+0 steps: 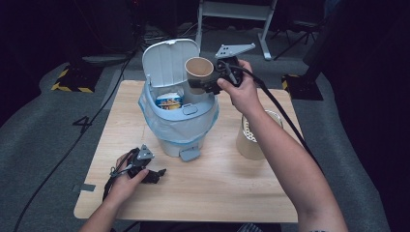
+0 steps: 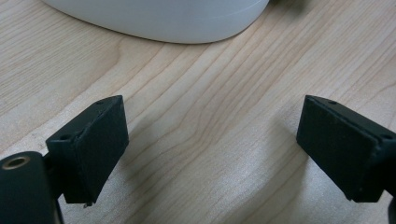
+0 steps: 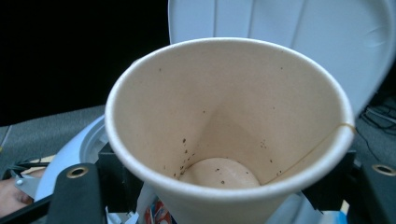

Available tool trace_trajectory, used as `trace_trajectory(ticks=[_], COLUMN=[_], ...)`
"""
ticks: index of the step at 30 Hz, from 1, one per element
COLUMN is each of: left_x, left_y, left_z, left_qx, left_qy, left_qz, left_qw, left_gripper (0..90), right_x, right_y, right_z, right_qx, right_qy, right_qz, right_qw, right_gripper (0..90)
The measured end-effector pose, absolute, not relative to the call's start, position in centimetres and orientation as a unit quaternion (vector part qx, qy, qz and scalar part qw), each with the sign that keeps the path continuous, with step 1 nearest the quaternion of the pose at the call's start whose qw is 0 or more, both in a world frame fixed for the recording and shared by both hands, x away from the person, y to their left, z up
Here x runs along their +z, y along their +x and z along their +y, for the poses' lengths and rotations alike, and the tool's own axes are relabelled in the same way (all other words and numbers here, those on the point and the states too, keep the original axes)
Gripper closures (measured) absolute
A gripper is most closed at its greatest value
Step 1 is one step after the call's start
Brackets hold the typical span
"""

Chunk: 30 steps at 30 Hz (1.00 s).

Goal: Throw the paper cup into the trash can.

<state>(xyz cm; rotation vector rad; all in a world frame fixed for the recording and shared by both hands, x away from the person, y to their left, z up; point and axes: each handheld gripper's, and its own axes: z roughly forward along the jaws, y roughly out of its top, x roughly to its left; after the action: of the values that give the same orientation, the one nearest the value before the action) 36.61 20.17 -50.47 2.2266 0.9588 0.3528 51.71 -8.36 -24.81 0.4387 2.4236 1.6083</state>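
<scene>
One paper cup [image 1: 198,68] clenched in right tongs [image 1: 205,83] above open bin [image 1: 180,128], not yet dropped; left tongs [image 1: 155,175] released, resting on worktop [image 1: 217,183].

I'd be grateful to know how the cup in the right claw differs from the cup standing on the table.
The held cup is in the air above the bin, gripped by the right claw; the table cup stands free on the wood. The held cup looks smaller, the table cup bigger. Both are upright, tan paper cups.
</scene>
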Motion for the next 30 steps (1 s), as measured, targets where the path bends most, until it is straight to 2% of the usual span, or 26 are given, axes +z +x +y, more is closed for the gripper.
trace_trajectory(ticks=[10,20,21,22,23,24,26,28,30], left_x=[-50.5,-50.5,-50.5,-50.5,-50.5,-50.5,-50.5,-50.5,-50.5], left_y=[36.6,36.6,36.6,36.6,36.6,36.6,36.6,36.6,36.6], left_z=[20.2,20.2,20.2,20.2,20.2,20.2,20.1,20.1,20.1], left_qx=[0.136,0.136,0.135,0.136,0.136,0.136,0.134,0.134,0.133], left_qy=[0.855,0.855,0.855,0.855,0.856,0.857,0.856,0.856,0.856], left_qz=[0.369,0.368,0.368,0.367,0.366,0.364,0.365,0.364,0.364], left_qw=[0.339,0.339,0.339,0.339,0.339,0.339,0.341,0.341,0.341], left_gripper=[9.4,9.4,9.4,9.4,9.4,9.4,9.4,9.4,9.4], right_x=[-26.3,-27.0,-27.1,-27.1,-27.2,-27.3,-27.1,-26.9,-26.6], right_y=[51.7,51.8,51.9,51.9,51.9,51.7,51.5,51.2,51.0], right_z=[-5.9,-5.4,-5.4,-5.3,-5.2,-5.1,-5.1,-5.1,-5.3], right_qx=[0.495,0.453,0.452,0.453,0.457,0.462,0.476,0.488,0.493], right_qy=[0.142,0.145,0.145,0.142,0.134,0.129,0.119,0.107,0.1], right_qz=[0.854,0.876,0.877,0.877,0.876,0.873,0.865,0.86,0.857], right_qw=[0.078,0.083,0.077,0.075,0.081,0.089,0.1,0.103,0.11], right_gripper=[28.0,27.4,26.5,22.5,13.4,11.7,19.5,13.3,18.0])
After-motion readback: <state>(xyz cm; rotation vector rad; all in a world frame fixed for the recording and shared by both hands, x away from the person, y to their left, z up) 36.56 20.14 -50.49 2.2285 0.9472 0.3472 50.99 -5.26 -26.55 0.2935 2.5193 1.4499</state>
